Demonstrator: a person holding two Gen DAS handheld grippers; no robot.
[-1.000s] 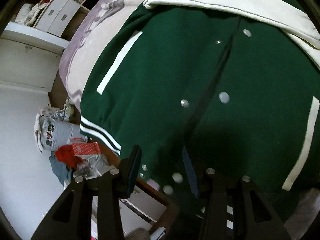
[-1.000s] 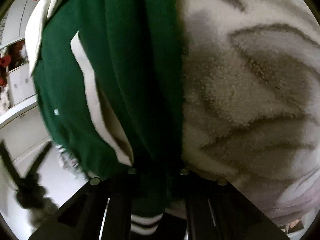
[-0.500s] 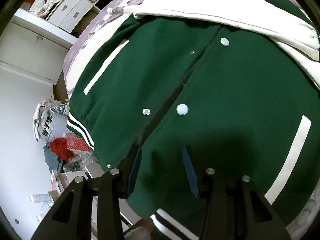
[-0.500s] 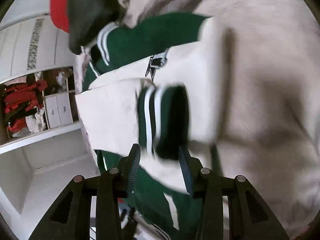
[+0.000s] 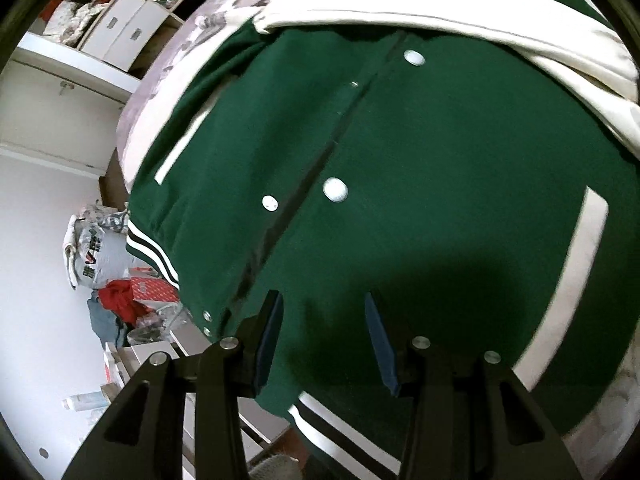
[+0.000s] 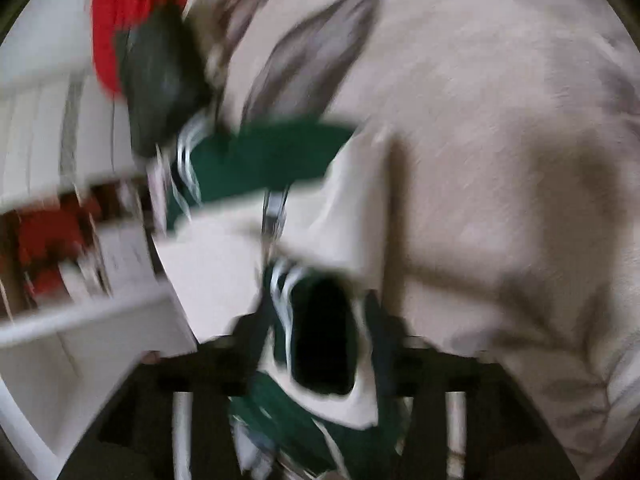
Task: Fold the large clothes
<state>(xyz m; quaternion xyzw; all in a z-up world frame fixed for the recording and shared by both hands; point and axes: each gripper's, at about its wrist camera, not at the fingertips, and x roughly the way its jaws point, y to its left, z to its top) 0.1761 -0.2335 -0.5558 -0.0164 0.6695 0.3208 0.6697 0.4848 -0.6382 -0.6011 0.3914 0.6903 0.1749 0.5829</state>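
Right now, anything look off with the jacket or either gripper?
One thing: the jacket isn't fully snapped. Its front placket gapes along the lower half, with the snaps sitting apart. The cream sleeve lies folded across the top. The left gripper is open above the hem. The right wrist view is too blurred to judge.

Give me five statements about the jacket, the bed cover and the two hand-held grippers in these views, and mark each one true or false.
1. The jacket is green with white snap buttons. True.
2. The left hand-held gripper is clamped shut on the hem. False: its fingers stand apart above the green cloth, holding nothing.
3. A cream sleeve lies folded across the top of the jacket. True.
4. The jacket lies on a bare wooden floor. False: it lies on a pale fleece bed cover with grey markings.
5. In the blurred right wrist view, the striped cuff sits between the fingers of the right hand-held gripper. True, though the blur hides whether it is gripped.
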